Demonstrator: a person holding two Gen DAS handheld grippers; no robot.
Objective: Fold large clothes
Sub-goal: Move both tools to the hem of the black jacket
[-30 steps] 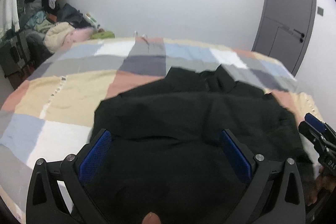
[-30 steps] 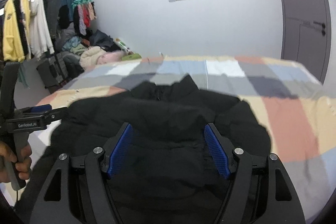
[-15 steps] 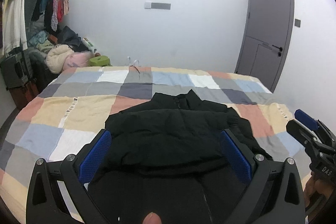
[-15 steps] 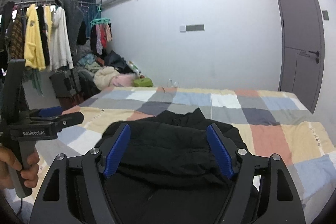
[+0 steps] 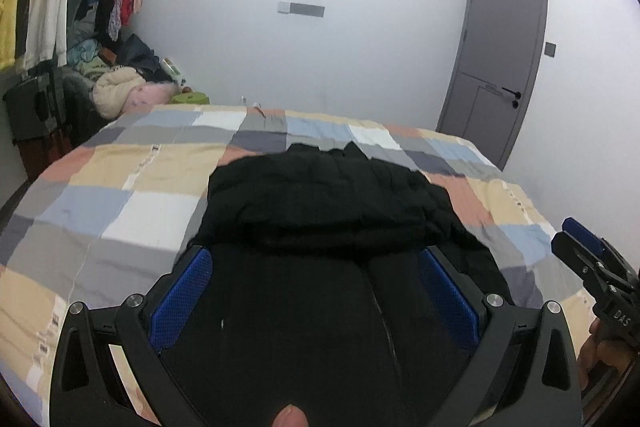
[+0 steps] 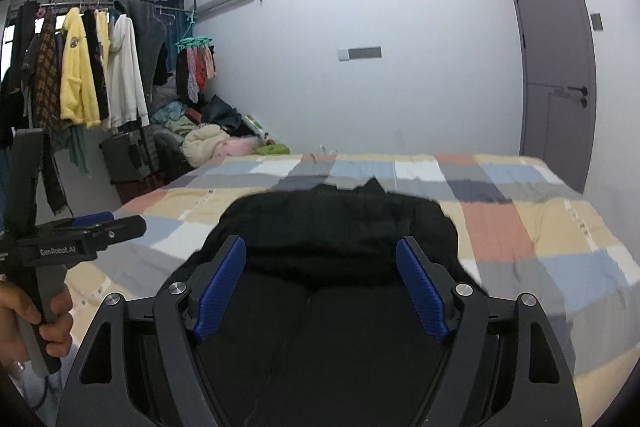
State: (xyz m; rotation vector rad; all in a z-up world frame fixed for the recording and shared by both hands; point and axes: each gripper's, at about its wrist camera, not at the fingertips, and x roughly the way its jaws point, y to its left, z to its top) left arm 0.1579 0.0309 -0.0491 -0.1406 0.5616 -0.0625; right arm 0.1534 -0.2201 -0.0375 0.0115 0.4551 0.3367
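A black jacket (image 5: 320, 195) lies partly folded on the checkered bed (image 5: 120, 203). Left gripper (image 5: 316, 291) and right gripper (image 6: 320, 283) hover with fingers spread wide, empty. Next: probably grasp the near hem for another fold.

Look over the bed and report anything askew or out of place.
Nothing is spilled or damaged. The black jacket lies folded but uneven on the patchwork bedspread, its collar poking out at the far edge. Both tongs, left and right, are open and empty.
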